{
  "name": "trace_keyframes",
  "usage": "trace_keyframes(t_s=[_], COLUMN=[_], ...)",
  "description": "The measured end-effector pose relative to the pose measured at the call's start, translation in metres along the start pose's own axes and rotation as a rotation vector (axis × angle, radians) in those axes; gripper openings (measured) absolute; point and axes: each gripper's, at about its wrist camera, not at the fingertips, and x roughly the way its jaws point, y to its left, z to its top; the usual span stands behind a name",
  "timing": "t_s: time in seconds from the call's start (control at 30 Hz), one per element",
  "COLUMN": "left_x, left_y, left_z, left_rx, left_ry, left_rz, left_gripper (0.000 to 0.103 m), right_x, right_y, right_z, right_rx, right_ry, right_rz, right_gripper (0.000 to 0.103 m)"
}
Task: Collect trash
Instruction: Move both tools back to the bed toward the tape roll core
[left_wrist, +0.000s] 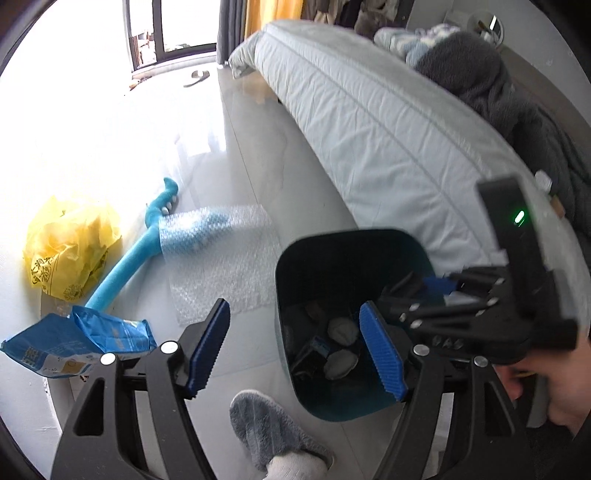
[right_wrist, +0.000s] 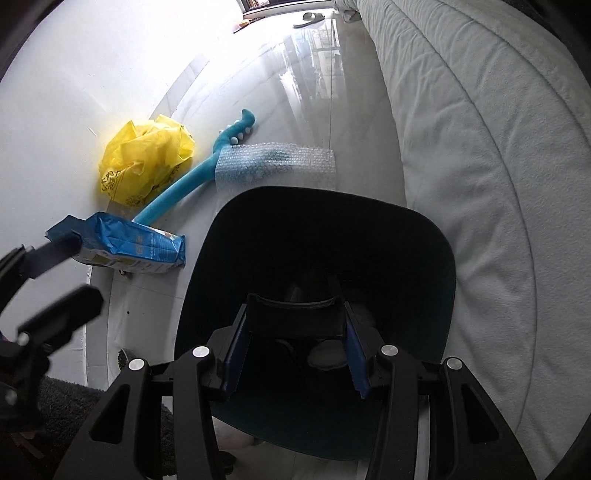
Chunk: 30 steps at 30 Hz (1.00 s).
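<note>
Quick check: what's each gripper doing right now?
Left gripper: open, empty.
Right gripper: shut on a black container over the bin.

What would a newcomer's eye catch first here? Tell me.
The dark teal bin beside the bed, with the right claw holding a black piece over its mouth. Left of it on the pale floor lie a crumpled yellow bag and a blue packet.

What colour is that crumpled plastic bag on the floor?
Yellow. The plastic bag shows best in the right wrist view.
</note>
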Motion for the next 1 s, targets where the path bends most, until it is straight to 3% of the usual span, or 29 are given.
trace_keyframes(t_s=[0.3,0.43,0.53,0.77,0.9,1.0], left_x=[-0.033,-0.06,-0.087,-0.118,-0.124,-0.132], left_y=[-0.007,-0.012,-0.02,-0.042,-0.055,-0.071], left_z=[0.024,0.04,0.051,0.067,0.071,0.076], left_rx=[0.008,-0.025,-0.014,-0.006,0.021,0.034], left_ry=[-0.135,-0.183,-0.257,-0.355,-0.382,-0.418], left_rz=[-0.025,-0.071,-0.115,-0.151,-0.119,-0.151], left_gripper=[0.075,0.075,0.077,0.078,0.078,0.078], right_x=[0.015,0.013,0.003,-0.06,-0.094,-0.121], right_y=[-0.004,-0.011,-0.016,-0.021,-0.032,-0.045], right_z=[-0.004,-0.009,-0.01,-0.003,-0.007,-0.011], right_rx=[-0.013,-0.012,-0.026,-0.056,-0.056,-0.046], right_ry=[0.058,0.067,0.053,-0.11,-0.19,-0.257], right_rz=[-0.04,-0.054,-0.06,-0.012,0.004,0.008], right_gripper=[0.05,0.059,0.059,0.066,0.066,0.068])
